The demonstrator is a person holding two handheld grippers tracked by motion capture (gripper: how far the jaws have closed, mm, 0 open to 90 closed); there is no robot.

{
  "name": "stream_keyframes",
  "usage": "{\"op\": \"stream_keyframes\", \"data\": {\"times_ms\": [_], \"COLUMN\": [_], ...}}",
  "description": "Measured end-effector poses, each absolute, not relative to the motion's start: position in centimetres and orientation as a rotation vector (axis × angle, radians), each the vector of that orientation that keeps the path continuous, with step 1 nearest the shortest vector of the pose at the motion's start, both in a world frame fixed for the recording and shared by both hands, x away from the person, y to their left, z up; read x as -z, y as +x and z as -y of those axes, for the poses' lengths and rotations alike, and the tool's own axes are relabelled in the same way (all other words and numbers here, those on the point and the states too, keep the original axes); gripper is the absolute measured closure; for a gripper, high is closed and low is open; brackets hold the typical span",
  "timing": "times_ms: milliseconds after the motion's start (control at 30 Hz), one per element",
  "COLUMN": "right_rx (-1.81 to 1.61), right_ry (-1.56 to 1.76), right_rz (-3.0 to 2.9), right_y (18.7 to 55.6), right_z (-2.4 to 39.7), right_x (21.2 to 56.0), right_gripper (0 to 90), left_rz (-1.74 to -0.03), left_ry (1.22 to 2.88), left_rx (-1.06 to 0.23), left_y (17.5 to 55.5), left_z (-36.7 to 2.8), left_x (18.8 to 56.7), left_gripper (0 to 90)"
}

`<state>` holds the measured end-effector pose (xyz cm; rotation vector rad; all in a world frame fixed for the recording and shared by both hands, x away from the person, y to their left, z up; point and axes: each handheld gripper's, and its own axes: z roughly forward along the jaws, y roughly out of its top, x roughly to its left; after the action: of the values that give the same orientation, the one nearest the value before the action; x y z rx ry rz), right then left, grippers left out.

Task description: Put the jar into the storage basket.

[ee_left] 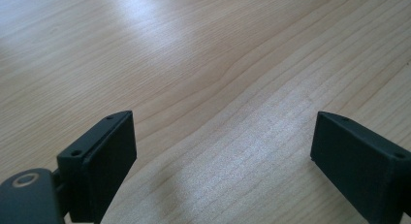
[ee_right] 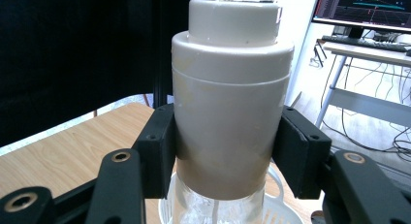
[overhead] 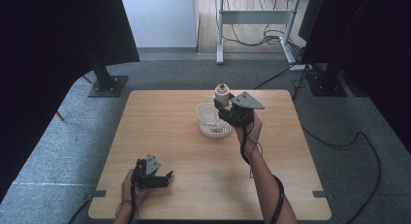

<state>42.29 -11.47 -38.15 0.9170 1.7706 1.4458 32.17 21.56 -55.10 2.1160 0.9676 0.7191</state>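
Your right gripper (overhead: 224, 109) has its jaws squeezed tight on a white bottle (ee_right: 230, 103). One jaw presses each side of the bottle's fat white top part. The bottle stands upright. It has a smaller white cap on top, and the bottom part looks clear like glass. You are holding the bottle up in the air, just over the white basket (overhead: 207, 121). The bottle's clear bottom hangs above the basket's rim. You can't tell if it touches the basket, because the jaws and the bottle hide that spot.

The basket sits on the wooden counter (overhead: 174, 136), near the far middle. It has little slots in its wall.

Your left gripper (overhead: 166, 177) is well apart from the basket, down at the near left of the counter. Its jaws are spread wide, with nothing but bare wood between them. It sits low by the counter.

Past the basket, off the counter, there is grey carpet (overhead: 72, 122), a white desk (overhead: 257, 20) with cables under it, and black stands (overhead: 104, 78) on both sides. In the right gripper view a screen (ee_right: 363, 10) glows on that desk, but it is too small to read.
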Motion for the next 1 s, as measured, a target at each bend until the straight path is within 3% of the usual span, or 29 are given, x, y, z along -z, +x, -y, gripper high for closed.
{"op": "stream_keyframes", "data": {"times_ms": [667,1000], "right_rx": [-1.449,-1.418], "right_ry": [0.977,1.026], "right_rz": [-1.745,-1.759], "right_y": [45.3,46.2], "right_z": [9.9,9.1], "right_x": [39.2,42.0], "right_gripper": [45.6,45.6], "left_rz": [-0.965,-0.958], "left_ry": [2.115,2.122], "left_rx": [-0.707,-0.709], "left_y": [32.2,32.1], "left_z": [-21.6,-21.5], "left_x": [55.1,55.1], "left_gripper": [9.2,9.1]}}
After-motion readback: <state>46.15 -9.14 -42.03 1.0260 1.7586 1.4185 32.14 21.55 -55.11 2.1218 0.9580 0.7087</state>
